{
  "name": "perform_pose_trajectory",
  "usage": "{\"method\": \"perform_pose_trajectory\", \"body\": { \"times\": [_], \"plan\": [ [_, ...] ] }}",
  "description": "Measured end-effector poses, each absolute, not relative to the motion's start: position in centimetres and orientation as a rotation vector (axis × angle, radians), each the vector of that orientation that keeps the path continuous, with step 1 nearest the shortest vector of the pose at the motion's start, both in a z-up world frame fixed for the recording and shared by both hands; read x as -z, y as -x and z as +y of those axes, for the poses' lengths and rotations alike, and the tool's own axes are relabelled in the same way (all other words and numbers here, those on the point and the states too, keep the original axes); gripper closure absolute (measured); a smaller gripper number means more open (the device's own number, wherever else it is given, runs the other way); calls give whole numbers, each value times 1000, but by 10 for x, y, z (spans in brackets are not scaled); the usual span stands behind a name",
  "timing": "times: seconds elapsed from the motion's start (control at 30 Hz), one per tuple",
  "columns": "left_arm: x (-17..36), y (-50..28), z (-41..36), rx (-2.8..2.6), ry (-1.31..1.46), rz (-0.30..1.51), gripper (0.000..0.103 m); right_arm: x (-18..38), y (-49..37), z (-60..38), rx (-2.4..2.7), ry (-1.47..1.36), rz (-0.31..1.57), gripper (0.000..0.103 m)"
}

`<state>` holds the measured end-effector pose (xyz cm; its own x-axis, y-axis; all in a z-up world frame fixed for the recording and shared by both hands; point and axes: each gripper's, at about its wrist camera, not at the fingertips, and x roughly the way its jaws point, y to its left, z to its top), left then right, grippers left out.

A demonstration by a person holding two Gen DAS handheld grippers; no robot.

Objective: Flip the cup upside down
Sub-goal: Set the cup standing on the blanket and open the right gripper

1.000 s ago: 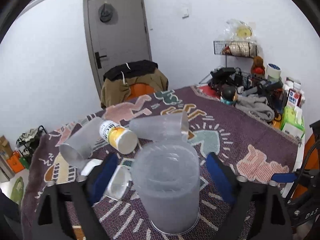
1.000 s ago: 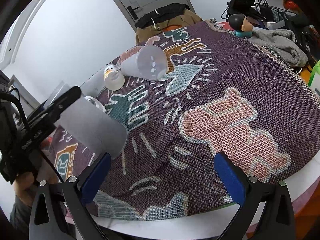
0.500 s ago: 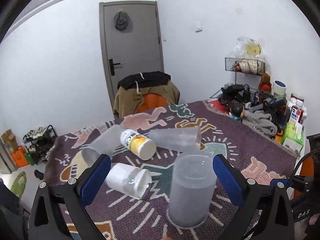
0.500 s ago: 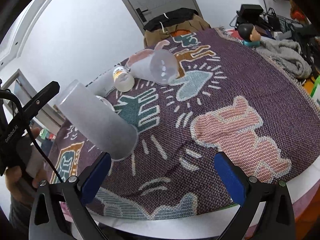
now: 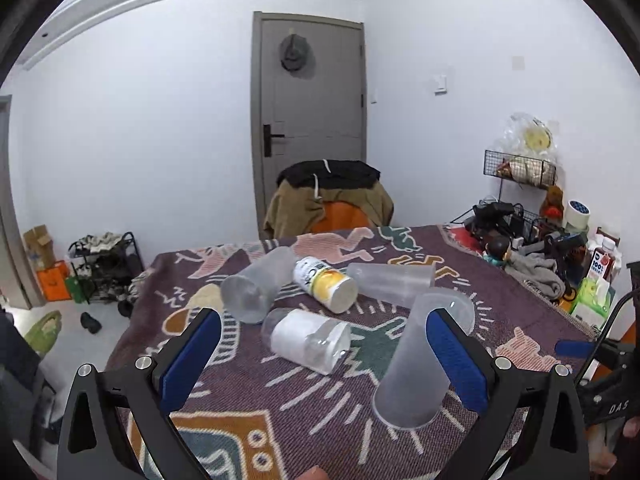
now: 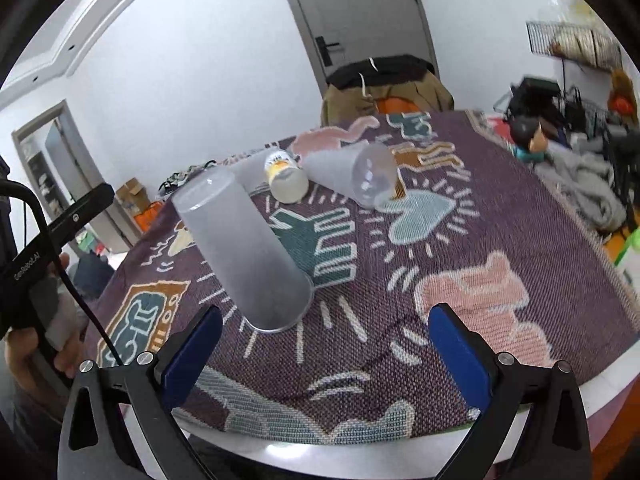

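A frosted plastic cup (image 5: 420, 364) stands upside down, rim on the patterned cloth; it also shows in the right wrist view (image 6: 244, 252). My left gripper (image 5: 324, 364) is open and empty, pulled back from the cup, which sits just inside its right finger. My right gripper (image 6: 326, 352) is open and empty, low over the cloth near the table's front edge, with the cup ahead to its left. Other cups lie on their sides: one with a white label (image 5: 308, 340), a frosted one (image 5: 256, 288), a yellow-labelled one (image 5: 326, 284) and a clear one (image 5: 392, 280).
The round table wears a purple patterned cloth (image 6: 500, 240). A chair with clothes (image 5: 330, 196) stands behind the table. A doll, a grey cloth and cartons (image 5: 532, 264) crowd the right edge. The table's near rim (image 6: 320, 452) is just below my right gripper.
My left gripper let go of the upside-down cup, opened wide and drew back and up. My right gripper stayed open and shifted slightly, so the cup now stands free.
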<state>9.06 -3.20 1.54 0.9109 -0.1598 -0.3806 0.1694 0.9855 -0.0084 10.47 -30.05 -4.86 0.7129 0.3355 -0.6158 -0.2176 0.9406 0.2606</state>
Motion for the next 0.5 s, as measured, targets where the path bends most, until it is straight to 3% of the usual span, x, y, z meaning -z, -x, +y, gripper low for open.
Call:
{"method": "perform_pose_trajectory", "body": {
  "times": [0.5],
  "plan": [
    [5, -43, -6, 86, 15, 370, 0, 32, -87, -284, -321, -94, 635, 0]
  ]
}}
